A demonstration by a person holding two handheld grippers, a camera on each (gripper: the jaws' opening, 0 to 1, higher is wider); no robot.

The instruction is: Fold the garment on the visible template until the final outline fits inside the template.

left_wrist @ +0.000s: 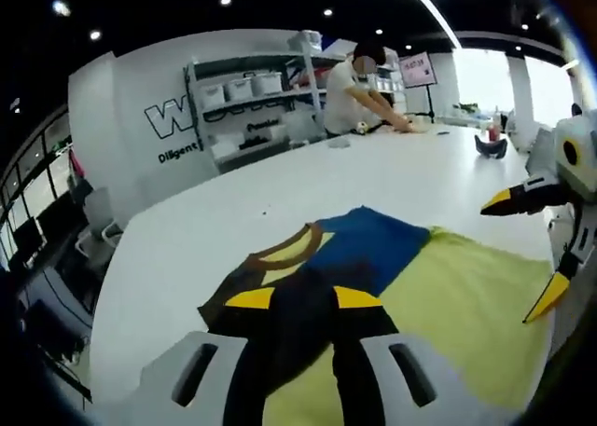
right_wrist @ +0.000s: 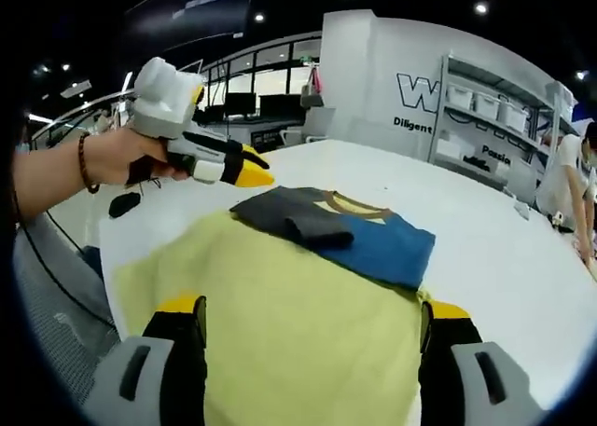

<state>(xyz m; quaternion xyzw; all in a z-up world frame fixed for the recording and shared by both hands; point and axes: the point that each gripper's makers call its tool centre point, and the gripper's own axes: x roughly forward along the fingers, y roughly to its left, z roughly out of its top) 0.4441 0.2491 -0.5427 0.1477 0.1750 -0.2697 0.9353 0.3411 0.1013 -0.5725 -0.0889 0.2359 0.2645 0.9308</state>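
Observation:
A folded garment (left_wrist: 345, 249) in dark navy and blue, with a brown and yellow collar, lies on a yellow template (left_wrist: 466, 295) spread on the white table (left_wrist: 280, 184). My left gripper (left_wrist: 303, 298) stands open, its jaws a short way apart over the garment's near edge with nothing between them. My right gripper (left_wrist: 522, 251) comes in from the right, open, above the template's edge. In the right gripper view the garment (right_wrist: 336, 226) lies at the far end of the template (right_wrist: 280, 323). My right gripper (right_wrist: 313, 307) is wide open over the template. A hand holds my left gripper (right_wrist: 250, 165) just above the garment's left end.
Shelves (left_wrist: 252, 90) with white bins stand by the back wall, and a person (left_wrist: 350, 95) works at the table's far end. A dark object (left_wrist: 490, 146) lies at the far right. The table's left edge (right_wrist: 103, 230) runs close to the template, with a black object (right_wrist: 124, 203) beyond it.

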